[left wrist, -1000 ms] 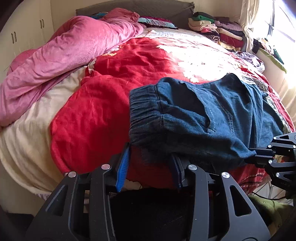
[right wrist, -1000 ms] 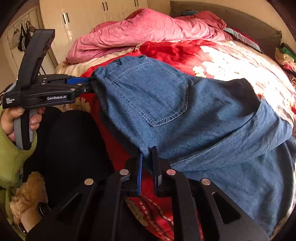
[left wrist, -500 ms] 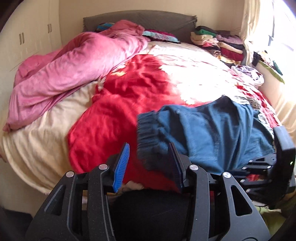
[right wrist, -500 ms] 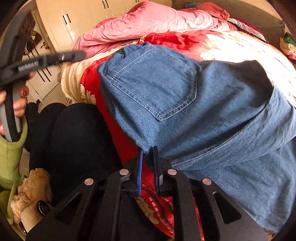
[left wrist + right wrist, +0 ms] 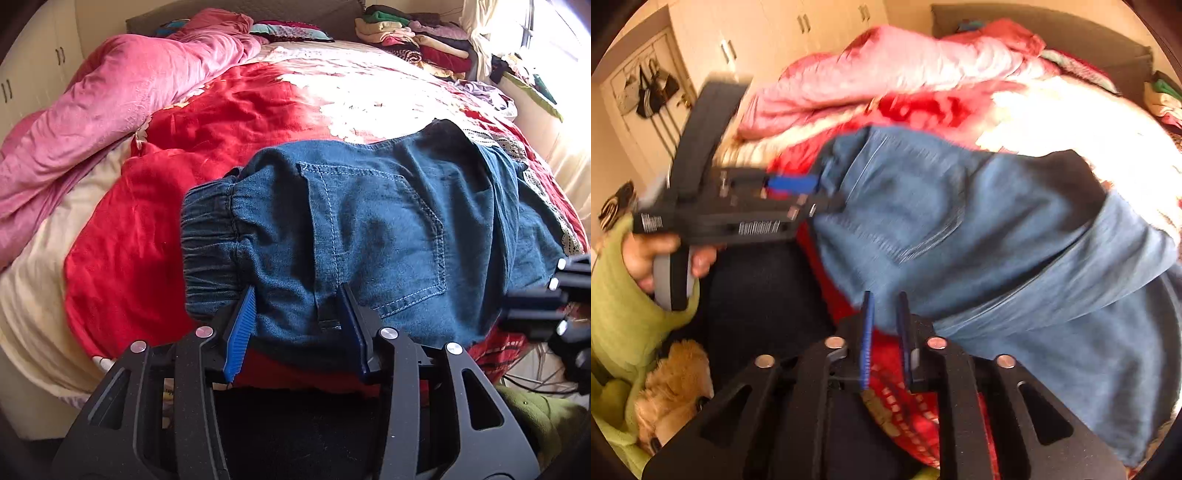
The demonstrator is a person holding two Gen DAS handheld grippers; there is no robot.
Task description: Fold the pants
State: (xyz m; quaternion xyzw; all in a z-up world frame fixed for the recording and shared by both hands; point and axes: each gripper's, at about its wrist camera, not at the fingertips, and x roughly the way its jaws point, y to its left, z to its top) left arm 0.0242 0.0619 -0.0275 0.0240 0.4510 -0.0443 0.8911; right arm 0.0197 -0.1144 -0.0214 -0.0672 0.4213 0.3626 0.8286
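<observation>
Blue jeans [image 5: 388, 221] lie folded on the red bedcover [image 5: 221, 129], back pocket up and elastic waistband to the left. My left gripper [image 5: 297, 295] is open at their near edge, with denim lying loose between its blue pads [image 5: 240, 328]. The blurred right wrist view shows the left gripper [image 5: 827, 194] at the waistband corner of the jeans [image 5: 960, 221]. My right gripper [image 5: 885, 299] has its jaws opening. The jeans' lower edge sits at its tips, and a gap shows between the pads. It also shows as the right gripper [image 5: 517, 306] at the fold's right end.
A pink duvet [image 5: 110, 110] is heaped along the bed's left side. Folded clothes [image 5: 413, 40] are stacked at the headboard's right. A person's dark legs [image 5: 295, 424] are against the bed's near edge. A green sleeve [image 5: 620, 295], a plush toy [image 5: 676, 376] and wardrobe doors [image 5: 775, 37] are at left.
The left gripper backed off the jeans half a second ago and has come forward to their near edge again. The right gripper's jaws, pinched on the denim edge before, have parted.
</observation>
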